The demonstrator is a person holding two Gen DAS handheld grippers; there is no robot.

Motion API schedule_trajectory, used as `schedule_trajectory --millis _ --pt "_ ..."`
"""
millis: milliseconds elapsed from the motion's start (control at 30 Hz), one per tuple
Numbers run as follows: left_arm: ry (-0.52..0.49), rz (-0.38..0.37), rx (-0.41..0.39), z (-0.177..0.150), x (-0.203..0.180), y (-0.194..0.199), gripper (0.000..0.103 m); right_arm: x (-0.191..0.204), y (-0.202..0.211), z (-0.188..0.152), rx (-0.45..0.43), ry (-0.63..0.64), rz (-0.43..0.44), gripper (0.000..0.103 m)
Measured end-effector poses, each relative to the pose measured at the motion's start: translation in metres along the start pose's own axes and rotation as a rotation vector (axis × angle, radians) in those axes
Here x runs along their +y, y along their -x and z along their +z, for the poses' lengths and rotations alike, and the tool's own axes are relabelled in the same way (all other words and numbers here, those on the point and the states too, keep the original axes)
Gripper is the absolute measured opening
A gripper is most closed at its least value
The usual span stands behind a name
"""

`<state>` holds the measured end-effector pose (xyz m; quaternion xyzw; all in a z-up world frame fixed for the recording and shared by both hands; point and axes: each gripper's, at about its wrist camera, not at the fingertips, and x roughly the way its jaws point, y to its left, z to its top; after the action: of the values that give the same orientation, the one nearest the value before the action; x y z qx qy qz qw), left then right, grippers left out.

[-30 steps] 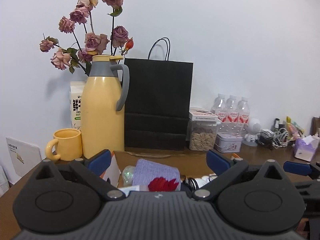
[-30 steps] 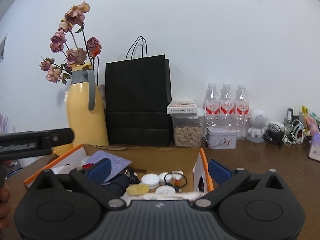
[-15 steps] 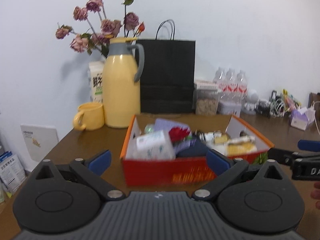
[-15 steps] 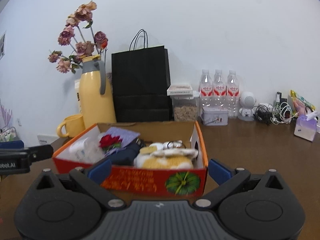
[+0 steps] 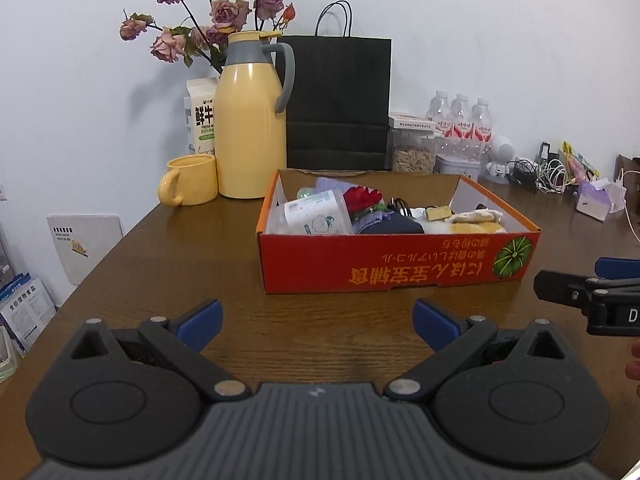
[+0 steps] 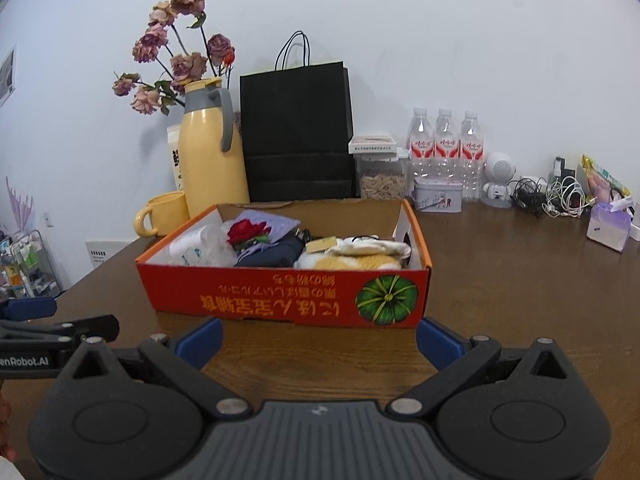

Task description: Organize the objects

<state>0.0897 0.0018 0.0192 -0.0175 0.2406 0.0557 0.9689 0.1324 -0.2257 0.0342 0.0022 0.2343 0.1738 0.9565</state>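
A red cardboard box (image 5: 396, 264) stands on the brown table, also in the right wrist view (image 6: 280, 300). It holds a tissue pack (image 5: 316, 214), a red flower (image 5: 362, 198), a dark cloth (image 5: 394, 226), a purple cloth (image 6: 276, 222) and a yellow and white plush (image 6: 352, 258). My left gripper (image 5: 318, 322) is open and empty, short of the box's near wall. My right gripper (image 6: 320, 340) is open and empty, just before the box. Each gripper shows at the edge of the other's view.
Behind the box stand a yellow thermos (image 5: 250, 128), a yellow mug (image 5: 188, 180), a milk carton (image 5: 200, 120), dried roses (image 5: 212, 20), a black paper bag (image 5: 338, 100), a seed jar (image 6: 380, 172), water bottles (image 6: 444, 148), a tin (image 6: 436, 198), cables (image 6: 556, 196) and a tissue pack (image 6: 606, 230).
Both grippers have pulled back and up from over the box to in front of it. The box now shows whole. Both stay open and empty.
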Motion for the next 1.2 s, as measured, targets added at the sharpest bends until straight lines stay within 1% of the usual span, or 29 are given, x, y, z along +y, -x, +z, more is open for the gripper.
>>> schedule_trajectory --millis 567,1200 --pt "0.014 0.015 0.011 -0.0025 0.0013 -0.0013 0.103 -0.001 -0.0039 -0.0036 0.017 -0.002 -0.003 0.103" --pt "0.017 0.005 0.002 -0.001 0.0021 0.0007 0.103 -0.0004 -0.0045 -0.003 0.02 0.002 -0.004 0.103"
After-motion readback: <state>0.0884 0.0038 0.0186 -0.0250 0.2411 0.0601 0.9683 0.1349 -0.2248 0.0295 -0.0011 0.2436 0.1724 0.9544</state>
